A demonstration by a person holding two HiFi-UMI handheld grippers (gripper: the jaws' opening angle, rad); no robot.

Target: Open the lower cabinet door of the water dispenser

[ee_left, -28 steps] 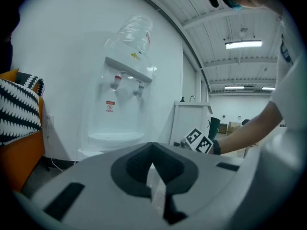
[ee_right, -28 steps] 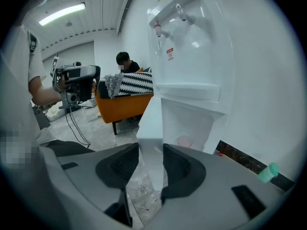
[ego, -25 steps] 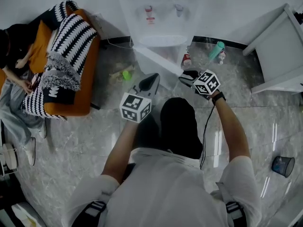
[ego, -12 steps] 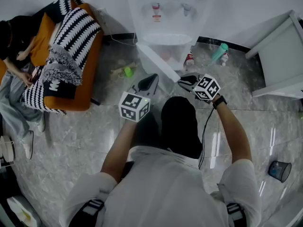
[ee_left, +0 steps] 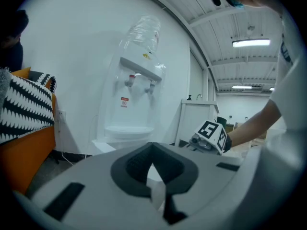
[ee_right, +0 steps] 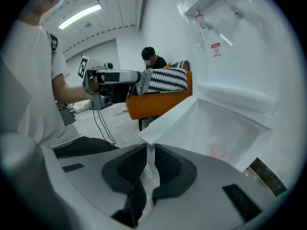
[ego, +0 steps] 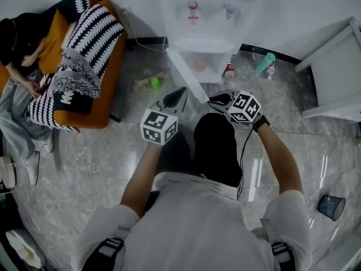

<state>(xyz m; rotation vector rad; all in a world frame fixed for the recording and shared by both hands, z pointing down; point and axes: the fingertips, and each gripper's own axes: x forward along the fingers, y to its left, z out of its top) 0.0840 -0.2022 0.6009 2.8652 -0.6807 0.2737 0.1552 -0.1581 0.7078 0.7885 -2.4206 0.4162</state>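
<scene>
Water dispenser [ego: 210,16] stood against the wall at the top of the head view. Orange sofa [ego: 101,114] with striped blanket [ego: 84,49] sat off to its left with a seated person [ego: 22,49] on it, and a white side cabinet [ego: 333,66] to its right.

The lower cabinet door [ego: 186,75] was swung well out from the dispenser's base, its free edge toward the person. The compartment was exposed, with a pink cup [ee_right: 218,150] inside.

Right claw [ee_right: 147,150] was pinched narrow on the door's free edge, white panel between the jaws. Left claw [ee_left: 152,150] had its tips together and nothing in them. It was held in the air near the door, not touching it.

Small things on the surface [ego: 113,162]:
- a red-labelled bottle [ego: 228,70] and a teal bottle [ego: 264,61] just beside the dispenser's base
- a green thing [ego: 155,83] left of the door
- a dark cup [ego: 329,206] well apart at lower right

Judged: the opening looked mostly done, with only the last of the swing left. To do it well:
- Keep the pinch on the edge and pull along the door's own arc about its hinge, not straight back, so the thin panel doesn't twist or slip out.
- Go slow near the end of travel.
- Keep the left claw out of the door's path.
- The bottles sit on the other side, so they likely pose no risk.
</scene>
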